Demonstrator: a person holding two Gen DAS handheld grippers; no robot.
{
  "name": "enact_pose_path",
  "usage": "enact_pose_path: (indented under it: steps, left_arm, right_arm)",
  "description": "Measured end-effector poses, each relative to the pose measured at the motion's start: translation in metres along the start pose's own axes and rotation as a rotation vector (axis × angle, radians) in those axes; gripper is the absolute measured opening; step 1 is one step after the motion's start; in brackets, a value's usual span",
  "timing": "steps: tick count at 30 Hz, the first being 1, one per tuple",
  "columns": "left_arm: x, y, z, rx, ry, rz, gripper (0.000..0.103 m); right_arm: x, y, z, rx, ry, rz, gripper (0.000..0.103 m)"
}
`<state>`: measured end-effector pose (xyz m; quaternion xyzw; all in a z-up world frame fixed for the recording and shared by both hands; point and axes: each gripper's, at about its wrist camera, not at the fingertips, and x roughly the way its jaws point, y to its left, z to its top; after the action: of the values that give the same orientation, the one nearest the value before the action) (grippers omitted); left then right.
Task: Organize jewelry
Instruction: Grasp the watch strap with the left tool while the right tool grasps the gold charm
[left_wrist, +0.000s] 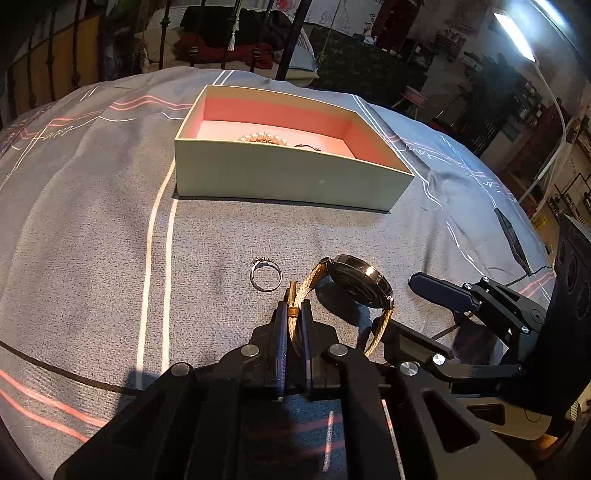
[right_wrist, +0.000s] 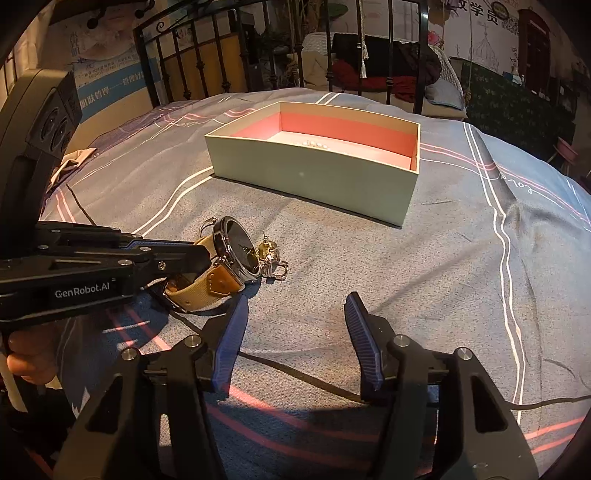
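A watch (left_wrist: 360, 282) with a dark dial and a tan strap lies on the bedcover. My left gripper (left_wrist: 293, 306) is shut on a loop of its strap. In the right wrist view the watch (right_wrist: 240, 251) stands on edge, with the left gripper (right_wrist: 192, 254) coming in from the left. My right gripper (right_wrist: 295, 310) stands open just in front of the watch, nothing between its fingers. A silver ring (left_wrist: 266, 274) lies left of the watch. The open box (left_wrist: 288, 177) with a pink lining holds a pearl bracelet (left_wrist: 263, 138).
A small gold and silver piece (right_wrist: 273, 262) lies against the watch's right side; buckle or charm, I cannot tell. The box (right_wrist: 314, 177) sits further back on the grey-blue bedcover (right_wrist: 443, 277). A dark cable (right_wrist: 295, 373) crosses the cover. An iron bed rail (right_wrist: 221, 59) stands behind.
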<state>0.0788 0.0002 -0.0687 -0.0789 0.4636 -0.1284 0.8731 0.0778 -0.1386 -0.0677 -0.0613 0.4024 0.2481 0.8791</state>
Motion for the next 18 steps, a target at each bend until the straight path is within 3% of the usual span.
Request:
enact_pose_path:
  steps: [5, 7, 10, 12, 14, 18]
  left_arm:
    - [-0.005, 0.001, 0.001, 0.031, -0.029, 0.065, 0.007]
    - [-0.007, 0.004, 0.002, 0.029, -0.033, 0.079, 0.006]
    - [-0.011, 0.010, 0.003, 0.017, -0.039, 0.082, 0.006]
    - [-0.014, 0.010, 0.004, 0.016, -0.049, 0.090, 0.006]
    - [-0.016, 0.011, 0.004, 0.016, -0.054, 0.091, 0.006]
    - [-0.019, 0.011, 0.004, 0.006, -0.064, 0.082, 0.006]
  right_arm:
    - [0.008, 0.008, 0.009, -0.029, 0.021, 0.001, 0.054]
    - [0.010, 0.010, 0.012, -0.033, 0.024, 0.007, 0.048]
    - [0.011, 0.011, 0.016, -0.015, 0.016, 0.013, 0.030]
    - [0.010, 0.010, 0.016, -0.009, 0.008, 0.017, 0.012]
    - [0.008, 0.011, 0.016, -0.009, -0.005, 0.017, 0.005]
    - [0.003, 0.011, 0.014, -0.011, -0.021, 0.014, 0.005]
